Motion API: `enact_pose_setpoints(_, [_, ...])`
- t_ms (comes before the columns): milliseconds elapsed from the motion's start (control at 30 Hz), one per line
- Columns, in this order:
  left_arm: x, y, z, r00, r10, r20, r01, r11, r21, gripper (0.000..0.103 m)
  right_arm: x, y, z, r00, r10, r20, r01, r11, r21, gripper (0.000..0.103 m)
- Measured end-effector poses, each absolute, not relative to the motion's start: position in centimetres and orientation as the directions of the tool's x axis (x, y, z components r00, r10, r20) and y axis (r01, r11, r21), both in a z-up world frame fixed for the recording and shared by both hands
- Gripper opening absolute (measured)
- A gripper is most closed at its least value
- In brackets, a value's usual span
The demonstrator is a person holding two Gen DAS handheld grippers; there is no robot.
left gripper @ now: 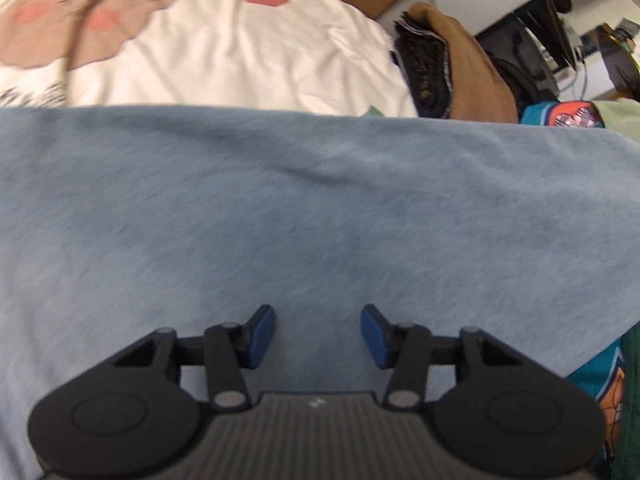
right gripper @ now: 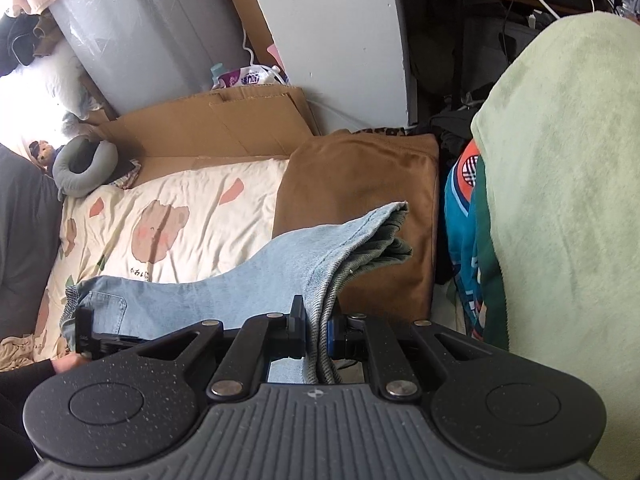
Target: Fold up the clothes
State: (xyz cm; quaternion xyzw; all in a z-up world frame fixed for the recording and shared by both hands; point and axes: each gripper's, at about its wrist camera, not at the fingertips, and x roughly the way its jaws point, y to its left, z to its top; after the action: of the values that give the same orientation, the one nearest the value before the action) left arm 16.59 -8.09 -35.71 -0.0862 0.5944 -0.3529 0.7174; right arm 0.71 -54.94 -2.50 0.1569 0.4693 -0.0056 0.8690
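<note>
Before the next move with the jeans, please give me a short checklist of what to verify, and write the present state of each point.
1. Right gripper grips the jeans: ok, shut on several bunched layers of denim.
2. Left gripper free to take a new hold: ok, open above the denim, nothing between its pads.
3. Layers in the right grip aligned: not ok, the edges beyond the fingers fan apart.
4. Denim in front of the left gripper smooth: not ok, a shallow crease crosses it.
5. Bedsheet offers flat room for laying down: ok, a bare stretch lies beside the brown folded garment.
6. Whole outline of the jeans: cannot tell, part is hidden behind the grippers.
</note>
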Motion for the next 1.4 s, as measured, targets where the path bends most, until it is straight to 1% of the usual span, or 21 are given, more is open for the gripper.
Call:
enact_pose_setpoints(100, [17.9, -10.5, -36.5, 0.041, -0.611, -0.79, 0.428, 0.725, -0.539, 0.05, 0.7, -54.5, -2.7, 0.555, 0.14, -0.82, 0.157, 0.95, 0.269, 0.008])
enact_pose_setpoints(133, [18.5, -10.9, -36.7, 0.043, -0.613, -0.789, 0.423, 0.726, -0.542, 0.047, 0.7, -54.4, -2.7, 0.555, 0.143, -0.819, 0.161, 0.948, 0.274, 0.008])
enact_pose_setpoints(167, [19.2, -11.2, -37.0, 0.045, -0.615, -0.787, 0.418, 0.727, -0.545, 0.041, 0.7, -54.3, -2.8, 0.556, 0.147, -0.818, 0.166, 0.945, 0.283, 0.008])
enact_pose_setpoints(200, [19.8, -11.6, -37.2, 0.047, -0.617, -0.785, 0.413, 0.728, -0.548, 0.038, 0.7, -54.2, -2.9, 0.556, 0.151, -0.817, 0.171, 0.941, 0.291, 0.008])
enact_pose_setpoints(233, [20.3, -12.1, -37.3, 0.048, -0.616, -0.786, 0.406, 0.732, -0.548, 0.033, 0.6, -54.1, -2.9, 0.557, 0.156, -0.816, 0.176, 0.938, 0.299, 0.008])
enact_pose_setpoints(267, [20.9, -12.5, -37.5, 0.05, -0.606, -0.794, 0.401, 0.74, -0.54, 0.025, 0.6, -54.1, -3.0, 0.557, 0.16, -0.815, 0.181, 0.934, 0.307, 0.008])
enact_pose_setpoints(333, [22.1, -13.3, -37.7, 0.058, -0.589, -0.806, 0.39, 0.756, -0.525, 0.016, 0.6, -53.6, -3.1, 0.558, 0.16, -0.815, 0.178, 0.936, 0.305, 0.008])
enact_pose_setpoints(467, [24.1, -14.1, -37.9, 0.097, -0.564, -0.82, 0.36, 0.788, -0.5, 0.01, 1.0, -53.2, -3.8, 0.552, 0.162, -0.818, 0.18, 0.935, 0.307, 0.008])
enact_pose_setpoints(633, [25.3, -15.6, -38.5, 0.115, -0.561, -0.819, 0.342, 0.797, -0.498, 0.009, 1.2, -52.8, -4.2, 0.55, 0.163, -0.819, 0.178, 0.936, 0.305, 0.008])
enact_pose_setpoints(800, [24.8, -15.6, -38.8, 0.121, -0.566, -0.815, 0.327, 0.798, -0.506, 0.009, 1.2, -52.7, -4.0, 0.548, 0.166, -0.82, 0.168, 0.938, 0.302, 0.008])
enact_pose_setpoints(1033, [21.2, -14.7, -38.4, 0.087, -0.56, -0.824, 0.358, 0.789, -0.499, 0.007, 1.1, -52.8, -4.1, 0.564, 0.164, -0.809, 0.172, 0.935, 0.31, 0.008])
enact_pose_setpoints(1400, [14.9, -12.7, -37.9, 0.043, -0.577, -0.816, 0.337, 0.777, -0.532, 0.007, 1.5, -52.7, -3.4, 0.587, 0.153, -0.795, 0.164, 0.939, 0.302, 0.008])
